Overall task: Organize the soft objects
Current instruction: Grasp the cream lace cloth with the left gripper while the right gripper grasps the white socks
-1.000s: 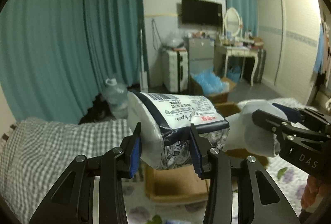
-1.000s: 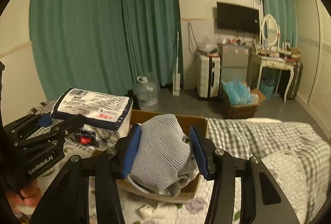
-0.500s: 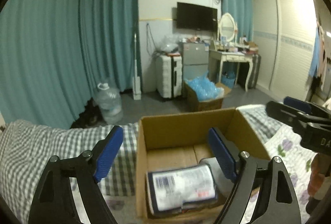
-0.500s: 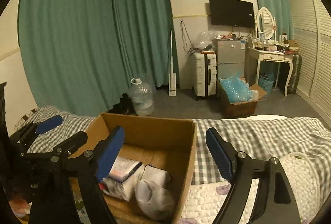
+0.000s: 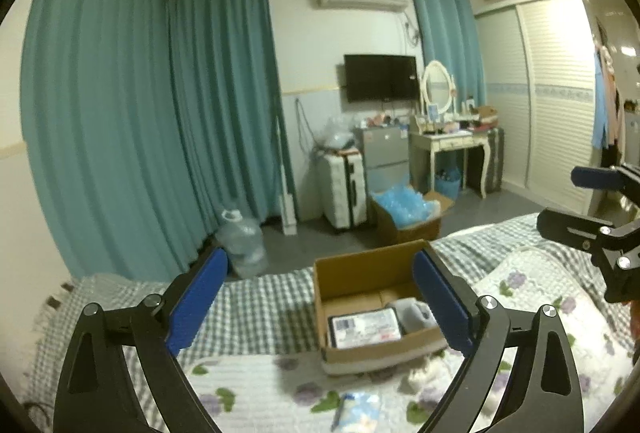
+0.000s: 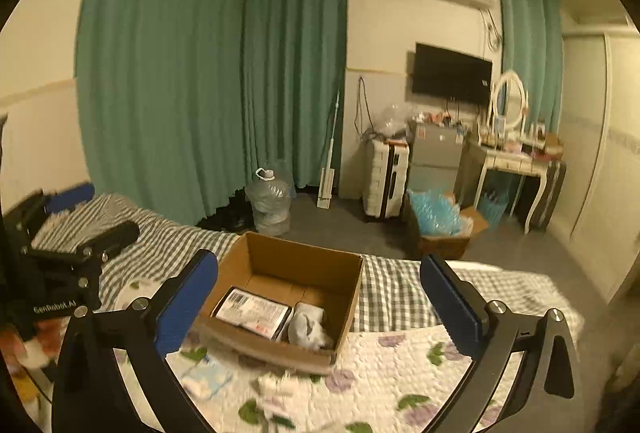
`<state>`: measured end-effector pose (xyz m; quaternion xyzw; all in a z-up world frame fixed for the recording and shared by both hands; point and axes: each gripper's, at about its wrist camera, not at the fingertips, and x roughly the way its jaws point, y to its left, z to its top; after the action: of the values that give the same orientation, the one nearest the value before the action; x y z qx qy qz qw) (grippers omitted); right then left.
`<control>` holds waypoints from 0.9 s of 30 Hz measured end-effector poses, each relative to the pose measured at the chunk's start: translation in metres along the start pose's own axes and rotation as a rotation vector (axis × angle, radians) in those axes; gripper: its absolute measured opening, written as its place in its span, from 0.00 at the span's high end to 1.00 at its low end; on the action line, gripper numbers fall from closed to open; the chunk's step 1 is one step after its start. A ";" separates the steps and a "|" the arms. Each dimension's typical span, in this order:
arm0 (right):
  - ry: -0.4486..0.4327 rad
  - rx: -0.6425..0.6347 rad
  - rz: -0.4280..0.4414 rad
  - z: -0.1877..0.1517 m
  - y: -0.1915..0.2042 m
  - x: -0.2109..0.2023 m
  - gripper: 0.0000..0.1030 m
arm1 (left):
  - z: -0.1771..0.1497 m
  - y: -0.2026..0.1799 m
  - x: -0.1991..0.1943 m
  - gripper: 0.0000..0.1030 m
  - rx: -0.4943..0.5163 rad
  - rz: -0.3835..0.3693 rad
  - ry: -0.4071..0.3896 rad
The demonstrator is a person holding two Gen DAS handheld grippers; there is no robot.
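An open cardboard box (image 5: 362,267) (image 6: 304,263) sits on the bed. Inside lie a white tissue pack with a barcode (image 5: 365,326) (image 6: 253,311) and a bunched grey-white cloth (image 5: 414,312) (image 6: 309,325). My left gripper (image 5: 320,301) is open and empty, held back above the near side of the box. My right gripper (image 6: 318,307) is open and empty, also back from the box. Small soft items lie on the quilt in front of the box: a light blue pack (image 5: 358,407) (image 6: 206,379) and a white fluffy piece (image 5: 422,375) (image 6: 276,387).
The bed has a floral quilt (image 5: 260,389) and a checked blanket (image 5: 256,307). Beyond it are teal curtains, a water jug (image 5: 242,247), a suitcase (image 5: 346,189), a box of blue bags (image 5: 408,209) and a dressing table (image 5: 450,141).
Both grippers opened and dropped the tissue pack and the cloth into the box, then pulled back and up, so the box now looks smaller and farther away.
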<state>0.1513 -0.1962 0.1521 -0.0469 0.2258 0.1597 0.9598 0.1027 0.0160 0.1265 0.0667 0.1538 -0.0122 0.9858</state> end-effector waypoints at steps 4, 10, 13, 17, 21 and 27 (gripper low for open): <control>0.010 -0.063 0.037 -0.007 0.024 -0.040 0.01 | -0.021 0.003 -0.024 0.07 -0.027 0.003 0.009; 0.112 -0.119 0.072 -0.057 0.053 -0.045 0.01 | -0.069 0.000 -0.015 0.07 -0.079 0.008 0.119; 0.185 -0.126 0.093 -0.086 0.061 -0.024 0.01 | -0.102 -0.002 0.003 0.07 -0.105 0.025 0.166; 0.253 -0.103 0.118 -0.122 0.061 0.010 0.01 | -0.150 -0.011 0.022 0.07 -0.168 0.051 0.255; 0.333 -0.095 0.090 -0.164 0.054 0.059 0.01 | -0.191 -0.021 0.043 0.08 -0.184 0.040 0.357; 0.458 0.012 0.119 -0.218 0.035 0.114 0.02 | -0.227 -0.030 0.068 0.09 -0.225 0.006 0.470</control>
<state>0.1455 -0.1654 -0.0944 -0.0630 0.4407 0.2001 0.8728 0.0972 0.0169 -0.1122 -0.0419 0.3786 0.0238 0.9243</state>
